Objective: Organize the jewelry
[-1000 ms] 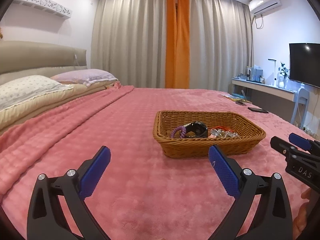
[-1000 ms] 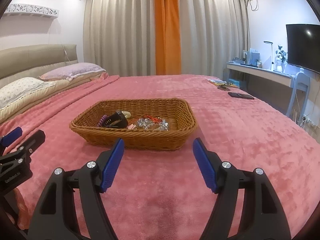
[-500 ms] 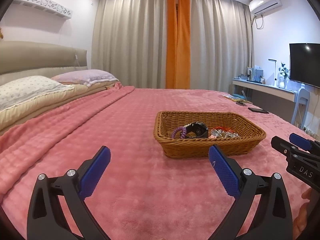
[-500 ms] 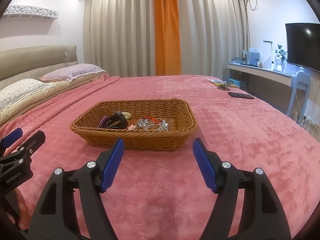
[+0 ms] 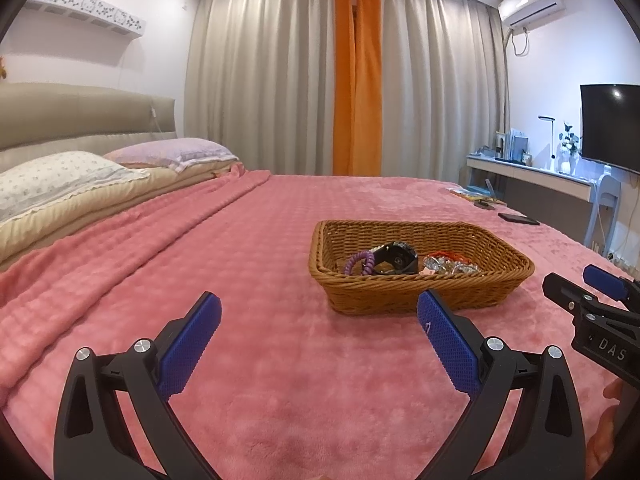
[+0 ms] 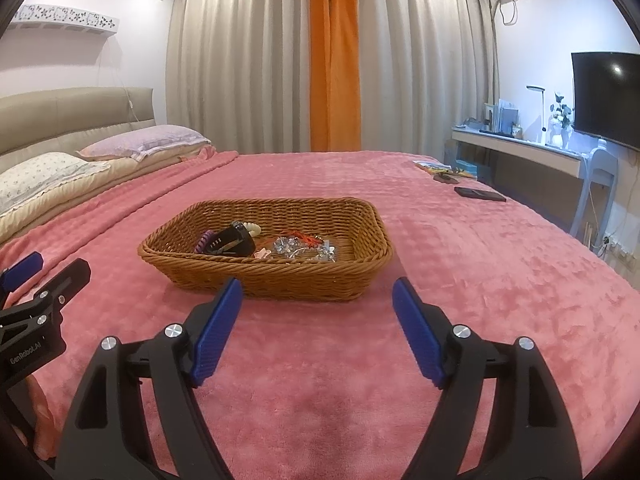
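Note:
A brown wicker basket (image 5: 448,292) (image 6: 280,280) sits on the pink bed. In it lie a purple coil band (image 5: 358,262) (image 6: 205,240), a black watch (image 5: 394,258) (image 6: 236,240), a beaded piece (image 6: 253,229) and a pile of silvery and orange jewelry (image 5: 450,264) (image 6: 304,246). My left gripper (image 5: 320,316) is open and empty, low over the blanket, short of the basket's left front. My right gripper (image 6: 318,300) is open and empty, just before the basket's near wall. Each gripper shows at the edge of the other's view.
The pink blanket (image 5: 240,260) covers the bed. Pillows (image 5: 60,180) lie at the far left. A phone (image 6: 479,193) and books (image 6: 444,168) lie near the bed's right edge. A desk (image 6: 520,152), chair and TV (image 6: 608,96) stand at the right.
Both views have shifted very slightly; the basket sits a touch nearer and lower in the right wrist view. Both grippers stay open and empty.

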Demonstrator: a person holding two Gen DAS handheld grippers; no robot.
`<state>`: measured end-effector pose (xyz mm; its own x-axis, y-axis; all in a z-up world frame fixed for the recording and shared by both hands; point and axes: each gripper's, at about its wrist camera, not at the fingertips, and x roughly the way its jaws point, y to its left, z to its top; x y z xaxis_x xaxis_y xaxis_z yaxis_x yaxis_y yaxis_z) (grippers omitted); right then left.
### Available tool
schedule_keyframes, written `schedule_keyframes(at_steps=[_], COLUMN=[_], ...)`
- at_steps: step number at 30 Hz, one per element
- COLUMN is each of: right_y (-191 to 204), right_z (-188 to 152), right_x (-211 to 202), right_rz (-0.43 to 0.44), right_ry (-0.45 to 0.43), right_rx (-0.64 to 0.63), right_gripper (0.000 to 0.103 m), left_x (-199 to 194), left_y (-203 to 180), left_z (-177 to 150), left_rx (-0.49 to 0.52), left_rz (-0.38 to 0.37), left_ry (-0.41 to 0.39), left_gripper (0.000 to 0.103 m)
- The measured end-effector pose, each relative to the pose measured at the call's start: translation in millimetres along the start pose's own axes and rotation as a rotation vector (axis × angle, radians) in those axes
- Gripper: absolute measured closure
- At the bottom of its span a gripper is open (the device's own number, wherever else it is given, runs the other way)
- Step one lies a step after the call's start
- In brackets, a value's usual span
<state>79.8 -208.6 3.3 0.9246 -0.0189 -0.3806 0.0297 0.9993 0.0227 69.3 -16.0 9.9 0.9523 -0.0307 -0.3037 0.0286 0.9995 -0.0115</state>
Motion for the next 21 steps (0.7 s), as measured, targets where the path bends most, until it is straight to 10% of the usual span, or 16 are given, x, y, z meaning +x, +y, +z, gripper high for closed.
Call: schedule_keyframes(at_steps=[21], right_y=[2.8], right_z=[0.9], right_x=[1.2], right_rz=[-0.003], right_ry=[0.003], right_rx=[0.000], right_gripper=[0.029], left_x=[1.2], left_y=[-0.3], left_z=[-0.9], left_rx=[-0.001], left_rz=[0.001], left_ry=[0.001], left_gripper=[0.008])
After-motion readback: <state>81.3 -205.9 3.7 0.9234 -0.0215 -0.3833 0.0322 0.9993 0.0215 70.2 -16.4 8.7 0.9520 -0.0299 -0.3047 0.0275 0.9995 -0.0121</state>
